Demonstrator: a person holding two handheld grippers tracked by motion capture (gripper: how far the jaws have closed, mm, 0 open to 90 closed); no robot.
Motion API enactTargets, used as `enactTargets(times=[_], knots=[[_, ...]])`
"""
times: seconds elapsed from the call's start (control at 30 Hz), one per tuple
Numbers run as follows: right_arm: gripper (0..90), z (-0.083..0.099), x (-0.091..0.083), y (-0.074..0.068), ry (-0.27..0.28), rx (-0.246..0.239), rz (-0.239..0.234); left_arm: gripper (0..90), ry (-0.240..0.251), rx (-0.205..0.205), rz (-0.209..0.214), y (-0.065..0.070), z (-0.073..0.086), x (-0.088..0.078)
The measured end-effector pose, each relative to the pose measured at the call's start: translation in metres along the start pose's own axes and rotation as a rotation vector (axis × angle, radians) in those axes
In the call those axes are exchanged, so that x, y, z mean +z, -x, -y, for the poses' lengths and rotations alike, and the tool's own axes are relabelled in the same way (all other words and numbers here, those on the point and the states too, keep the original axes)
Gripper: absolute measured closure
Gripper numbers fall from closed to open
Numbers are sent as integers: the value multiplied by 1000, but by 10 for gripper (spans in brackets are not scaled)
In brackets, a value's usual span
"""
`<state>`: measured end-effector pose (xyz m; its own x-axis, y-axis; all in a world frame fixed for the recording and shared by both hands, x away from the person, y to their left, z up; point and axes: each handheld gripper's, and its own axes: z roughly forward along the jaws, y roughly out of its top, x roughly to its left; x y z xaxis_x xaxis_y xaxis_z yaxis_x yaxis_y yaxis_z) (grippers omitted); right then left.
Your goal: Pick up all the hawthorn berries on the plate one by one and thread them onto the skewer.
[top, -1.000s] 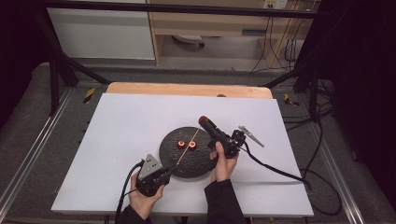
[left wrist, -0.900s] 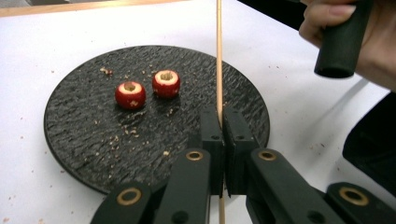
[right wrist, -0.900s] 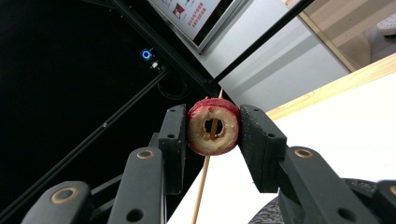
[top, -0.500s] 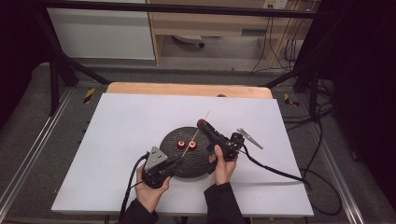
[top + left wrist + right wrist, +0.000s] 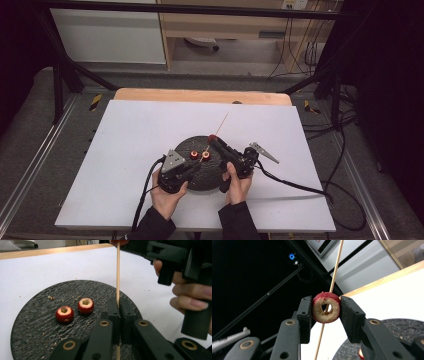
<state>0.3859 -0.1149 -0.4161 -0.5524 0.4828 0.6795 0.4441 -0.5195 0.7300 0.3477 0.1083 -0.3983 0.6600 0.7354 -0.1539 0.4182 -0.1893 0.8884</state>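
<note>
In the high view, the left gripper (image 5: pixel 192 167) sits at lower centre over the near rim of the black slate plate (image 5: pixel 197 182), clenched on the lower end of a thin wooden skewer (image 5: pixel 220 124) that slants up and to the right across the white table (image 5: pixel 125 150). The right gripper (image 5: pixel 216 142), just right of it, grasps a cored red fruit (image 5: pixel 213 137) that the skewer passes through. Two more red fruits (image 5: pixel 194 154) lie on the plate at mid-frame.

In the left gripper view, the jaws stand pressed together at lower centre with the skewer (image 5: pixel 118 272) rising straight between them. The two loose fruits (image 5: pixel 64 314) lie to the left on the plate (image 5: pixel 30 322), crumbs around them. The right hand (image 5: pixel 190 295) fills the upper right.

In the right gripper view, the jaws clamp the cored fruit (image 5: pixel 326 307) at centre, and the skewer (image 5: pixel 334 275) runs through its hole, close to one side of it.

To slide the fruit well, I judge the right gripper should travel along the skewer's own line, keeping the stick centred in the hole so it does not scrape or bend, while the left grip holds firm.

Room is generous: bare table lies to the left and beyond the plate, and the table's edges are well apart from both hands. The two loose fruits sit near the left gripper.
</note>
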Motion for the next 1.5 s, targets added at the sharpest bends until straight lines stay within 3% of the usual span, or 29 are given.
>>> enactTargets(times=[0.47, 0.93, 1.2, 1.33, 1.4, 1.5], knots=[[632, 14, -4, -1, -61, -35, -15, 879, 1, 1, 7, 0, -7, 7], [624, 17, -5, 0, -109, -38, -19, 879, -2, 11, 11, -2, -8, 8], [416, 9, -7, -2, -124, -82, 6, 880, -13, 30, -3, -10, -2, -3], [267, 3, -8, -1, -172, -116, 30, 880, -30, 34, -13, -19, 5, -12], [160, 1, -8, 1, -221, -165, 45, 880, -41, 42, -20, -24, 9, -16], [115, -1, -9, 3, -264, -194, 55, 880, -52, 45, -31, -31, 15, -25]])
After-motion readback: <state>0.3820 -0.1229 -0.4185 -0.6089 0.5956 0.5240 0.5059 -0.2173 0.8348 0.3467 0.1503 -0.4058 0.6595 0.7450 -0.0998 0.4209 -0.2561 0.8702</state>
